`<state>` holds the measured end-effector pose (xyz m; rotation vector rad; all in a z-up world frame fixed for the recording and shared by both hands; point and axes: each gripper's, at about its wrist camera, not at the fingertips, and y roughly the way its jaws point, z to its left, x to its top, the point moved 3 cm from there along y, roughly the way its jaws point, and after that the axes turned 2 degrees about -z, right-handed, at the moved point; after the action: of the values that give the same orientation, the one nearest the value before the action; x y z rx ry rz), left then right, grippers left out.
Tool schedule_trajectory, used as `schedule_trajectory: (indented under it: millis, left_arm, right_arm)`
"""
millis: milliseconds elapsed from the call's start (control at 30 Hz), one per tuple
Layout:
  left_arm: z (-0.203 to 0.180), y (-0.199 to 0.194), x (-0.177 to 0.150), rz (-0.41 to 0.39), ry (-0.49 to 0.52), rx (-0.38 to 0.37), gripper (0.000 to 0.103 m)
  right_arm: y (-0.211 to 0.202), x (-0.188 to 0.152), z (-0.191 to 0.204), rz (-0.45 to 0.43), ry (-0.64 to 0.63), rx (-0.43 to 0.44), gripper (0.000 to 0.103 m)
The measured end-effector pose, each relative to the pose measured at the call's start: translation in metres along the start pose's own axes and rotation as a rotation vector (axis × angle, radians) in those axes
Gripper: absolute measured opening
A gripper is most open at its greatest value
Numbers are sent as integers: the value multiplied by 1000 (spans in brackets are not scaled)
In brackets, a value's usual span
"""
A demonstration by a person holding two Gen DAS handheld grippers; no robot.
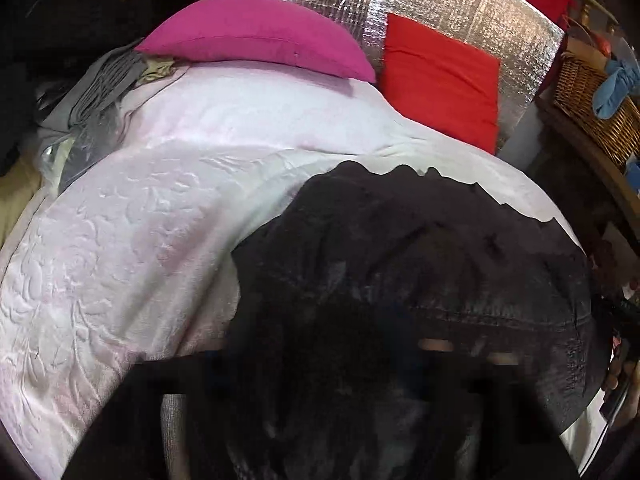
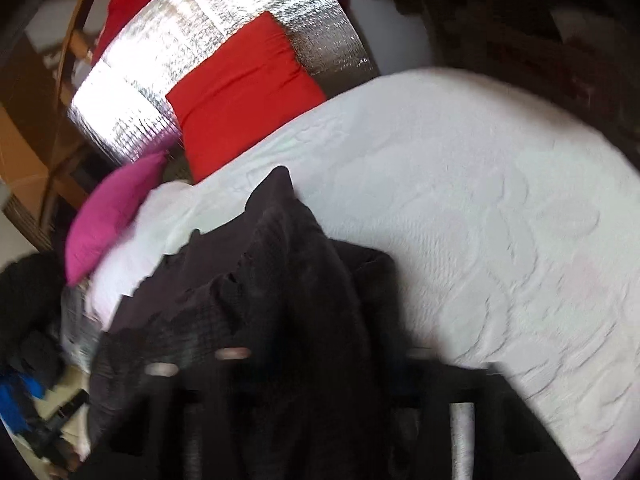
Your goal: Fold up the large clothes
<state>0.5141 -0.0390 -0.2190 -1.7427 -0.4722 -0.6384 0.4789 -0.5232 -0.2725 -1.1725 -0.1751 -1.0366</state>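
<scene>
Dark, near-black fabric fills the near half of both views: the large garment (image 1: 420, 264) lies bunched on the white quilted bedspread (image 1: 132, 248), its far edge ragged, no clean fold line showing. Folding looks barely begun; the cloth has yet to be spread flat and all folds are left, judging by the heap in the right wrist view (image 2: 280, 280).

Left gripper (image 1: 320, 392) sits low over the garment's near edge; black fingers merge with black cloth, so I cannot tell whether the jaws pinch it or just stand narrowed. Right gripper (image 2: 304, 396) is the same story, blurred, probably closing on a fold, state unclear.

Left to right at the far side: grey clothes pile (image 1: 100, 88), magenta pillow (image 1: 256, 36), silver foil panel (image 1: 460, 12), red cushion (image 1: 440, 80), wicker basket (image 1: 592, 92) with blue cloth. Bedroom, cluttered edges.
</scene>
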Motion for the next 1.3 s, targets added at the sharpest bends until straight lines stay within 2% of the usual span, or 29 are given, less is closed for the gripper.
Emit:
schedule_trajectory:
  millis: [33, 100, 200, 267, 300, 367, 467, 500, 533, 567, 600, 633, 667, 700, 767, 900, 1000, 1100, 1300]
  left_arm:
    - [-3, 3, 0, 6, 1, -13, 16]
    - [-4, 6, 1, 5, -7, -33, 9]
    - [-5, 3, 5, -35, -14, -19, 8]
    - [-1, 3, 10, -65, -21, 17, 8]
    - [4, 9, 10, -50, -32, 57, 8]
    - [11, 22, 5, 12, -45, 89, 8]
    - [15, 19, 6, 32, -73, 79, 9]
    - [14, 14, 7, 25, -67, 79, 15]
    - [14, 10, 7, 20, -64, 82, 34]
    - [14, 4, 8, 8, -63, 99, 47]
    - [13, -3, 9, -15, -58, 128, 69]
    - [13, -8, 10, -35, -52, 146, 74]
    - [12, -16, 10, -68, -31, 175, 74]
    - [11, -20, 10, -83, -12, 192, 74]
    - [7, -28, 10, -107, 29, 214, 74]
    - [5, -36, 9, -128, 74, 234, 74]
    - [3, -41, 9, -146, 105, 251, 75]
    - [4, -45, 10, -160, 123, 265, 75]
    - [7, -45, 11, -159, 118, 265, 75]
  right_arm:
    - [-2, 1, 2, -11, -7, 0, 29]
    - [-6, 4, 8, -37, -31, -11, 25]
    - [-17, 6, 17, -99, -55, -22, 21]
    - [-17, 4, 18, -101, -61, -49, 21]
    - [-11, 2, 17, -80, -70, -73, 21]
    - [7, -7, 9, -10, -59, -97, 22]
    - [5, -7, 3, 16, 0, -59, 23]
    - [3, -5, 2, 26, 18, -48, 25]
    - [0, -4, 0, 42, 45, -33, 28]
    - [-3, -3, -2, 53, 75, -17, 30]
    - [-7, -2, -5, 57, 101, 1, 39]
    - [-10, -3, -6, 55, 115, 17, 68]
    - [-13, -2, -6, 50, 124, 37, 81]
    - [-20, -2, -5, 26, 127, 56, 87]
    - [-32, -1, 1, -6, 113, 75, 87]
    - [-40, 0, 4, 13, 124, 110, 87]
    - [-39, -2, -1, 46, 155, 137, 87]
    - [-37, -4, -8, 68, 157, 123, 87]
    - [-27, -7, -24, 136, 196, 153, 87]
